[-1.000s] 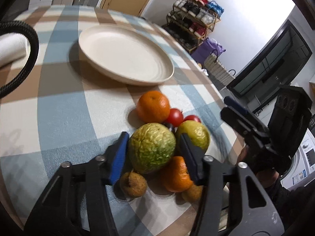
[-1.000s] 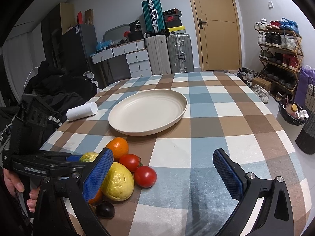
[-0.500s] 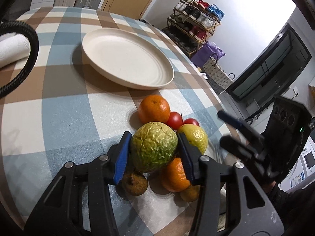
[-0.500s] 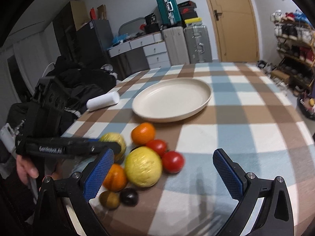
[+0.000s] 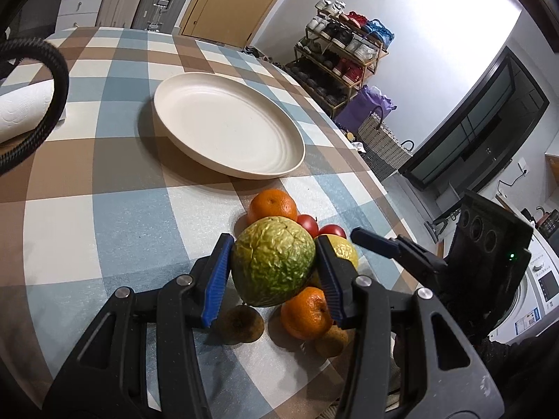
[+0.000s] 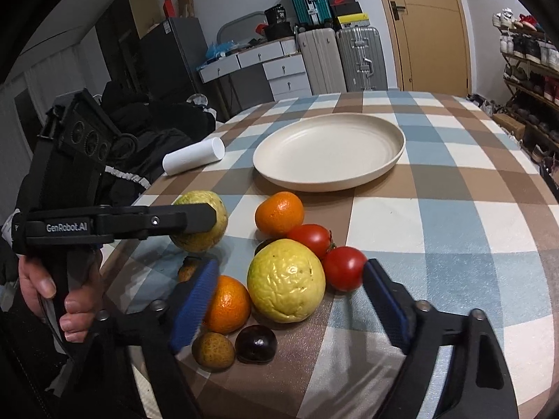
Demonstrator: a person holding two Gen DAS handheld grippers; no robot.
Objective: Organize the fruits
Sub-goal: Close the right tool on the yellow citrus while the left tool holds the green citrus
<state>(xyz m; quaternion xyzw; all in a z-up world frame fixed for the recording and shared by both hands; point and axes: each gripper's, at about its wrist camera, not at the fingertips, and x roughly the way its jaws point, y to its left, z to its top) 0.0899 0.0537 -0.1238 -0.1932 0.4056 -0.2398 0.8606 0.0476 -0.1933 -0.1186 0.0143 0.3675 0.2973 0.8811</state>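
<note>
Left gripper (image 5: 274, 270): blue-padded jaws clamped on either flank of a wrinkled green-yellow guava-like fruit (image 5: 272, 260), which was held slightly above the checked blue, brown and white tablecloth (image 5: 87, 216); the fruit was nearly round, so no long axis could be told, and its puckered end faced up and away from the camera. Right gripper (image 6: 286, 303): jaws spread wide apart, straddling a wrinkled yellow citrus-like fruit (image 6: 286, 281) without visibly touching it; that fruit rested on the cloth, a red tomato (image 6: 344, 267) just beside it near the right pad, an orange mandarin (image 6: 227, 303) against its other side. A second tomato (image 6: 311, 239) and a second mandarin (image 6: 279, 213) lay just beyond; a small brown-speckled fruit (image 6: 213, 351) and a dark glossy fruit (image 6: 256, 344) lay nearest the camera. A shallow round cream plate (image 6: 384, 160) stood farther along the table, well apart from the cluster; a white paper roll (image 6: 194, 157) lay on its side near the table edge. Background: suitcases, a wooden door, a shoe rack.
</note>
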